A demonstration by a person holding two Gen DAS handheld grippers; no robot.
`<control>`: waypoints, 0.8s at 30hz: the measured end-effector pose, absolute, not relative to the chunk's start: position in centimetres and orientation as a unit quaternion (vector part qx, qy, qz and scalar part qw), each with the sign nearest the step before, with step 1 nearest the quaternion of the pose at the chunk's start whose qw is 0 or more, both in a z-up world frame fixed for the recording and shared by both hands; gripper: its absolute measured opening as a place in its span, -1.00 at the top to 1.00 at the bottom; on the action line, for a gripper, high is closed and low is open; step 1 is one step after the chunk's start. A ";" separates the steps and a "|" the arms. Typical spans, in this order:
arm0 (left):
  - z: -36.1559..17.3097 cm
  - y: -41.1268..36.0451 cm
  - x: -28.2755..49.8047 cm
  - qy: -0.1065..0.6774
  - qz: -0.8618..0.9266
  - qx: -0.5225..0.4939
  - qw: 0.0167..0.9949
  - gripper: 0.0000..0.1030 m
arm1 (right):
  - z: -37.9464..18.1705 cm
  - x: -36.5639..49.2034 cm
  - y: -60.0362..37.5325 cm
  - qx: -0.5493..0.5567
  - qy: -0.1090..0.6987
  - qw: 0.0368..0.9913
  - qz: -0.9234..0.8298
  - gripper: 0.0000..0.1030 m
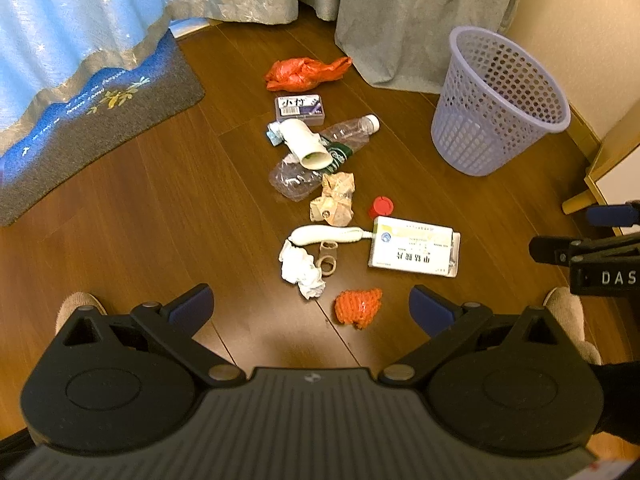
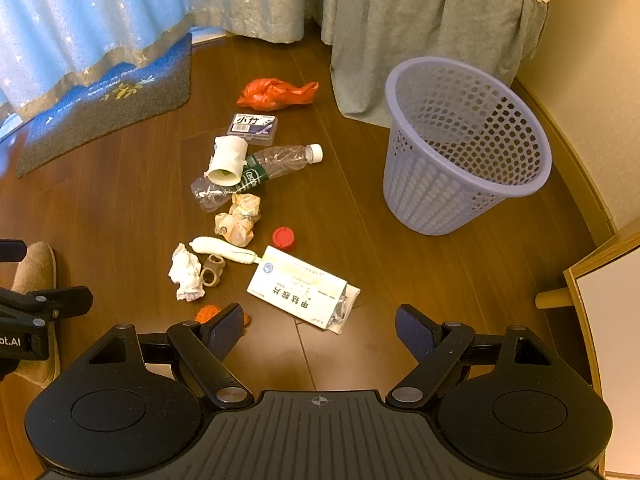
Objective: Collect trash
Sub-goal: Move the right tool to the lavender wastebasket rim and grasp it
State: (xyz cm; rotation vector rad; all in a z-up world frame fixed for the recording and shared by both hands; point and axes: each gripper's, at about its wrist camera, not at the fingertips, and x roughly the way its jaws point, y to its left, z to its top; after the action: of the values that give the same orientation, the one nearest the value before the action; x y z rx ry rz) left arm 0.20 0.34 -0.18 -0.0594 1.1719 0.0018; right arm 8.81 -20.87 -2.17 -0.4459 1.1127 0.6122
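Trash lies in a line on the wooden floor: a red plastic bag (image 1: 306,73), a purple box (image 1: 301,110), a white paper cup (image 1: 306,144) across a clear bottle (image 1: 320,156), crumpled brown wrappers (image 1: 336,200), a red cap (image 1: 381,207), a white medicine box (image 1: 414,247), a crumpled tissue (image 1: 300,268) and an orange net (image 1: 358,307). The lilac mesh basket (image 2: 460,144) stands upright to the right. My left gripper (image 1: 310,310) hangs open above the floor beside the orange net. My right gripper (image 2: 320,330) is open just short of the medicine box (image 2: 302,290).
A grey and blue doormat (image 1: 100,120) lies at the left under hanging curtains (image 1: 80,12). A draped cloth (image 2: 420,20) stands behind the basket. Wooden furniture with a leg (image 2: 592,292) is at the right. The person's slippers (image 1: 78,308) show by the left gripper.
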 end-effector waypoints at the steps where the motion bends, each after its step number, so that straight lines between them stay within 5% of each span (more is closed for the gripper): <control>1: -0.1 0.4 0.3 0.551 0.000 -0.029 0.834 -0.98 | -2.1 8.8 -20.9 -0.207 0.514 0.782 0.284 -0.58; 24: 10.3 2.6 0.4 0.424 -0.027 -0.095 0.900 -0.98 | 13.8 12.7 -21.4 -0.292 0.422 0.771 0.376 -0.58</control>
State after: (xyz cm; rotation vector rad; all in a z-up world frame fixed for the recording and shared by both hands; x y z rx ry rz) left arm 0.44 2.57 10.30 -0.1958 0.8773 -0.0562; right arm 12.67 -21.44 13.75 -0.6332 0.9157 0.8159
